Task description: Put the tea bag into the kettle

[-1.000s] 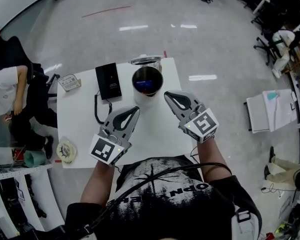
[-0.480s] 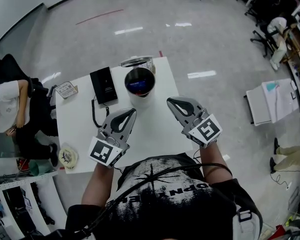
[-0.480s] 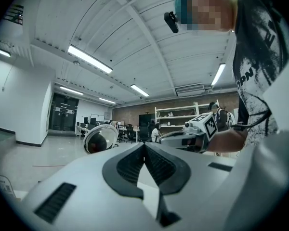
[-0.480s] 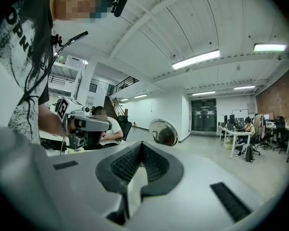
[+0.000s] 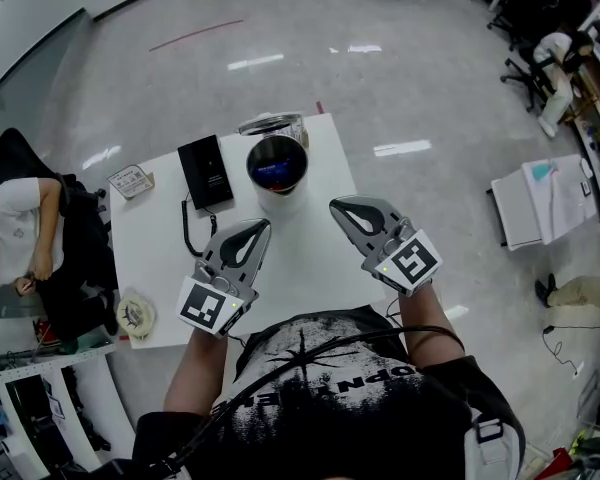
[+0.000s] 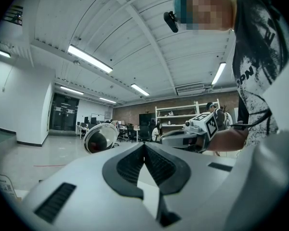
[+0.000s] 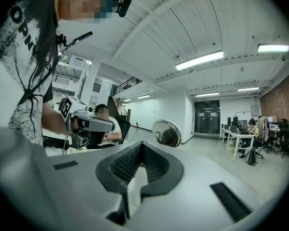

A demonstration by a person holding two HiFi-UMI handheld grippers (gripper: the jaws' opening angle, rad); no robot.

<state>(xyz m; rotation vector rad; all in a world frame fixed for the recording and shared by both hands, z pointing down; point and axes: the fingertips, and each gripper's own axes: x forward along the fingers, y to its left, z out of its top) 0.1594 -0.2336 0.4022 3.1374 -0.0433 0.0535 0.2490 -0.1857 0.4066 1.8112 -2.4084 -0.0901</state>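
Note:
The steel kettle [image 5: 277, 165] stands open near the far edge of the white table [image 5: 310, 258]. Its shiny lid [image 5: 271, 123] is tipped up behind it, and that lid [image 6: 100, 138] also shows in both gripper views [image 7: 167, 133]. A small printed packet [image 5: 130, 180], maybe the tea bag, lies at the table's left edge. My left gripper [image 5: 265, 224] hovers just short of the kettle, shut and empty [image 6: 144, 146]. My right gripper [image 5: 335, 206] hangs to the kettle's right, also shut with nothing between its jaws [image 7: 142, 146].
The kettle's black base [image 5: 205, 171] with its cord [image 5: 190, 230] lies left of the kettle. A tape roll [image 5: 133, 315] sits by the near left corner. A seated person [image 5: 20, 238] is to the left of the table, and a white cart [image 5: 540, 213] stands far right.
My right gripper has drawn a little away from the kettle, to the right and toward me. The left gripper has stayed where it was. Both stay shut.

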